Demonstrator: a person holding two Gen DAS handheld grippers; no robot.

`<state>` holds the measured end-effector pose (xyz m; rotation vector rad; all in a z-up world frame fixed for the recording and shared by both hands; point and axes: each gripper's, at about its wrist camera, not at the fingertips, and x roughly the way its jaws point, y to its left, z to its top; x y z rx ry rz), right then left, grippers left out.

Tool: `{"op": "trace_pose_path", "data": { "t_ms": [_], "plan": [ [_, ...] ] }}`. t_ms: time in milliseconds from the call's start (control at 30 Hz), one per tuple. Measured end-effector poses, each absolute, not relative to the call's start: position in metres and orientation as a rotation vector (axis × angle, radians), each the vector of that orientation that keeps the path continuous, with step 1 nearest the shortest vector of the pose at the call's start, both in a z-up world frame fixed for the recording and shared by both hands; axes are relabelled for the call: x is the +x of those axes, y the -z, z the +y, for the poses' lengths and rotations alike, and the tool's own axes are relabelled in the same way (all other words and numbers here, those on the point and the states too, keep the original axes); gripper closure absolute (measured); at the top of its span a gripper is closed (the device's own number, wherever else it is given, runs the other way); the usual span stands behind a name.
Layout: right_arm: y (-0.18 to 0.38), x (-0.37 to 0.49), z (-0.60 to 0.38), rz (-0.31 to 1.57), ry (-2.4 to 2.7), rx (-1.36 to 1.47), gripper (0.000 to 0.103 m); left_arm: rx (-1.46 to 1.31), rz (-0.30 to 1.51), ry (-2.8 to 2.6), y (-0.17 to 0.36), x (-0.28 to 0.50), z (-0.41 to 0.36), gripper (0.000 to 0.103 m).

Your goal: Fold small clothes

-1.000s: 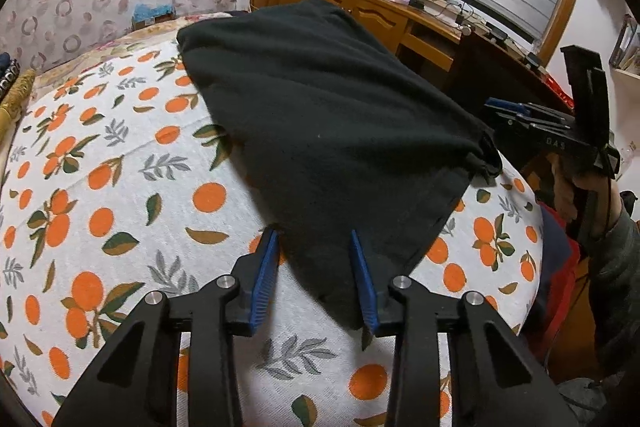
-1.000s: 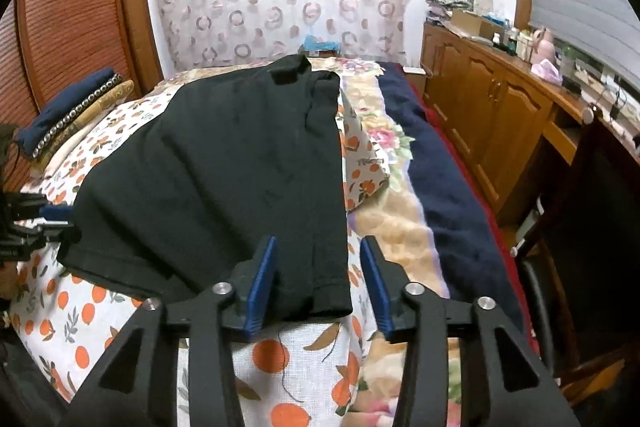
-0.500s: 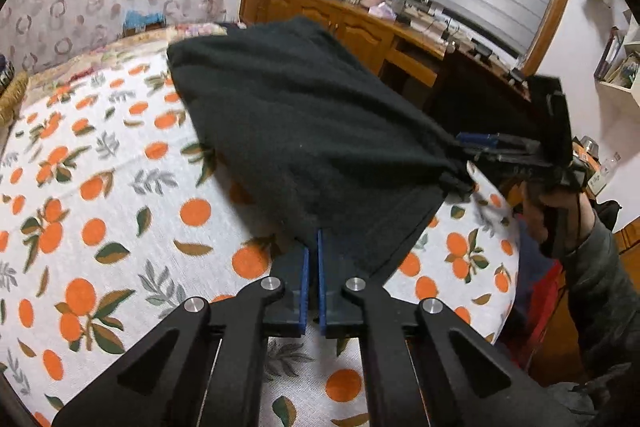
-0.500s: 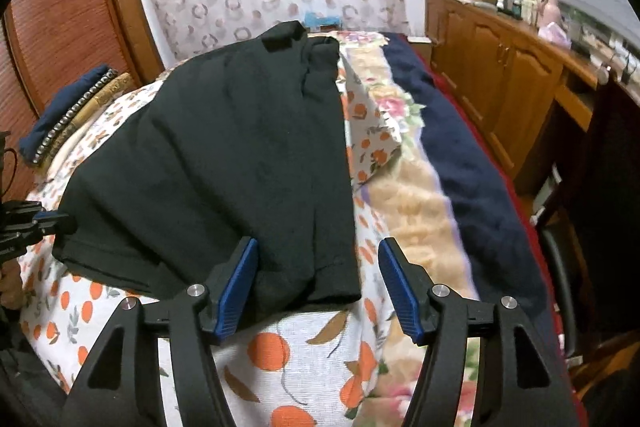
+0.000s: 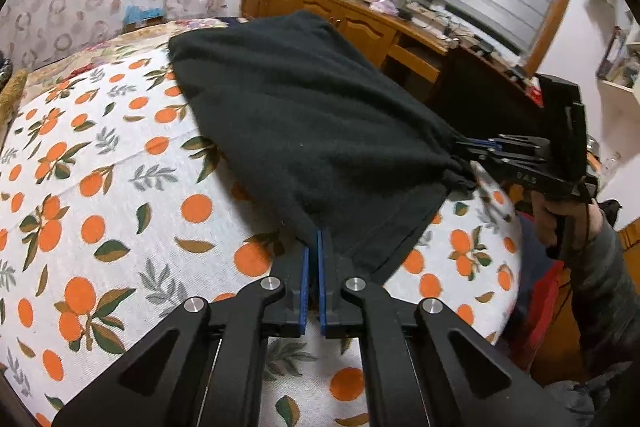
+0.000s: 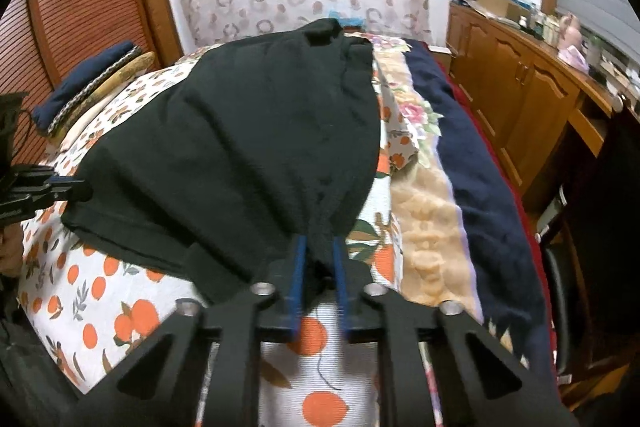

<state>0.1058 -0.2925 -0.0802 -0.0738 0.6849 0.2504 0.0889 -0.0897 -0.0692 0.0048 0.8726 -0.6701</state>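
Observation:
A black garment (image 5: 312, 131) lies spread on the orange-print bed cover (image 5: 100, 187), its hem towards me. My left gripper (image 5: 316, 235) is shut on the near hem corner, with cloth pinched between the blue pads. The right wrist view shows the same garment (image 6: 248, 147) with my right gripper (image 6: 320, 241) closing its jaws on the other hem corner; the cloth bunches between the pads. Seen from the left, the right gripper (image 5: 460, 147) puckers that corner, and a hand (image 5: 560, 219) holds it. The left gripper (image 6: 86, 189) shows at the left edge of the right wrist view.
A wooden cabinet (image 6: 520, 87) cluttered on top runs along the right wall. A dark blue blanket (image 6: 472, 179) and a floral cover lie along the bed's right side. Pillows (image 6: 92, 83) sit by the headboard on the left. A dark chair (image 6: 600, 227) stands close by the bed.
Both grippers have closed on the garment's hem corners: the left one first, the right one after opening wider. The hem now lifts and puckers at both corners.

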Motion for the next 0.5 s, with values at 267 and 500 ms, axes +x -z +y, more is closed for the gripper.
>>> {"op": "trace_pose_path", "data": {
  "t_ms": [267,500],
  "plan": [
    [0.017,0.106,-0.314,0.500,-0.323,0.013,0.095,-0.058,0.743,0.704,0.007,0.124,-0.079,0.099],
    [-0.024,0.164,-0.317,0.427,-0.350,0.002,0.095,-0.095,0.707,0.649,-0.021,0.191,-0.066,0.099]
  ]
}}
